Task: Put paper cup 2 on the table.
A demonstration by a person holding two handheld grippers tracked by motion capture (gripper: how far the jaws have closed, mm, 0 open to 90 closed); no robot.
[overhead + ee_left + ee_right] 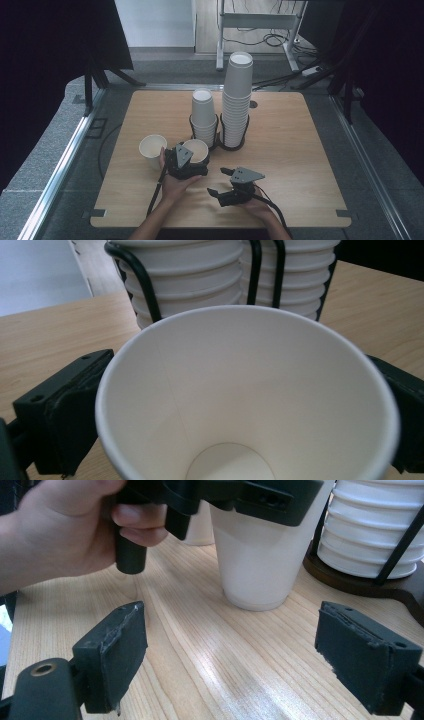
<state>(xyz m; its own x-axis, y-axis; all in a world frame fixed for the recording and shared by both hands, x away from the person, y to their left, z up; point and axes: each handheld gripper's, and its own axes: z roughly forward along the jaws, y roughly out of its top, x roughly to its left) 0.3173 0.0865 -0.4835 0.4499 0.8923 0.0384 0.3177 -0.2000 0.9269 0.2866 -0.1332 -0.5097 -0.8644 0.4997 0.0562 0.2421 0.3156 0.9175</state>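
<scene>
A white paper cup (196, 149) stands upright on the wooden table (295, 165), just in front of the cup holders. My left gripper (195, 158) reaches around it, one jaw on each side. In the left gripper view the cup (240, 405) sits between the jaws of the left gripper (237, 365); they flank its wall without visibly squeezing it. My right gripper (216, 180) lies near the table's front edge, open and holding nothing. The right gripper view shows the right gripper (232, 617) wide over bare wood, with the cup (255, 555) and the left gripper (240, 495) beyond.
A second loose cup (152, 147) stands to the left of the left hand. Behind are two black wire holders: a short cup stack (203, 115) and a tall cup stack (237, 95). Bare wood spreads to the right. A desk frame and cables lie beyond the table.
</scene>
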